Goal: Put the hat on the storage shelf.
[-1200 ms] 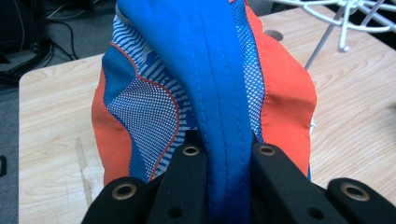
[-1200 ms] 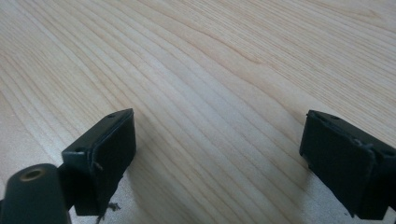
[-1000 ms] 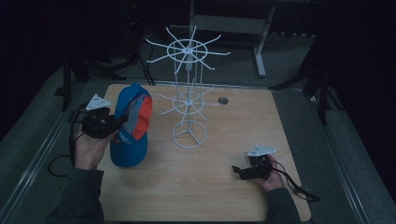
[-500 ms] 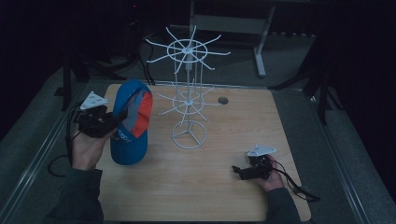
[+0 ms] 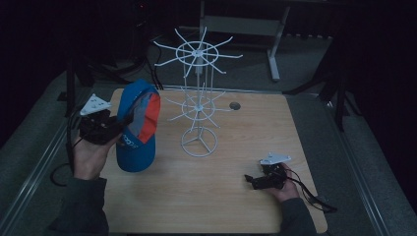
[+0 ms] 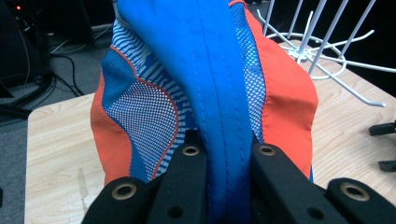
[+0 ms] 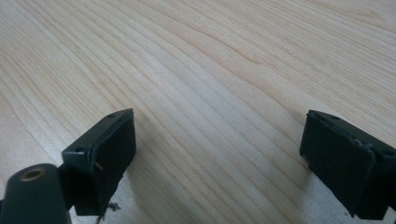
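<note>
Since prev. frames: cap [image 5: 138, 127] lifted and swung a bit left/up off the tabletop [image 5: 236, 196] with the left gripper [image 5: 119, 127]; right side unchanged.

Left gripper – jaws clamped on a fold of the blue/orange cap fabric, seen close in left gripper view [image 6: 224, 140]. Cap hangs in air left of the white wire rack [image 5: 198, 103], brim pointing down, not touching rack.

Right gripper [image 5: 250, 179] – jaws spread wide, nothing between them, resting low on tabletop near front-right edge; bare wood between its jaws in right gripper view.

Step (judged): carrying cap toward rack to hang it. Next move needs cap raised, brought right to a free prong – crown opening or back strap lined up w/ prong tip before release.
</note>
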Motion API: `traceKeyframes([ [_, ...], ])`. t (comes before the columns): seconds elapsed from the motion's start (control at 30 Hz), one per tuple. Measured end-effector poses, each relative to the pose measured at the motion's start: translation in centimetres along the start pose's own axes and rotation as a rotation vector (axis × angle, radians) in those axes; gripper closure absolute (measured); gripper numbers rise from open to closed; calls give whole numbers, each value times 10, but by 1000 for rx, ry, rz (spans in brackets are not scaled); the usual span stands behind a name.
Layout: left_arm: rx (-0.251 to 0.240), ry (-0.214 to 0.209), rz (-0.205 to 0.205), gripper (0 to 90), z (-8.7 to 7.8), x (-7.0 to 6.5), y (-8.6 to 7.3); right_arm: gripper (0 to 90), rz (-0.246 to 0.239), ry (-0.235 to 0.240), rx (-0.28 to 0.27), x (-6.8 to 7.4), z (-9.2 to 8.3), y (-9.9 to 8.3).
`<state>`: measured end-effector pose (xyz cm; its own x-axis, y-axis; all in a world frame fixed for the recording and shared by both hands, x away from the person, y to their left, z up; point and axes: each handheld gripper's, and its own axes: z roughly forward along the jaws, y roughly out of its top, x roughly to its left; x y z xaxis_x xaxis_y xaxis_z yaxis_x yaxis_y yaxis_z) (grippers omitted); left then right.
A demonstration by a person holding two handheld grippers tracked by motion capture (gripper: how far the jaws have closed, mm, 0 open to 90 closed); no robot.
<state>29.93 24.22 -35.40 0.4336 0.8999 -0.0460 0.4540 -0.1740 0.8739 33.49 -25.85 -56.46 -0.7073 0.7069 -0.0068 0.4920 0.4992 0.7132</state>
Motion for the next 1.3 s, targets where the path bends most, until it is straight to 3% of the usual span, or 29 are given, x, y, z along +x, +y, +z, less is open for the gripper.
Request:
traceKeyframes([
  [1.3, -97, -6, 5, 886, -24, -4, 13, 104, -1, -1, -1, 0, 0, 0],
])
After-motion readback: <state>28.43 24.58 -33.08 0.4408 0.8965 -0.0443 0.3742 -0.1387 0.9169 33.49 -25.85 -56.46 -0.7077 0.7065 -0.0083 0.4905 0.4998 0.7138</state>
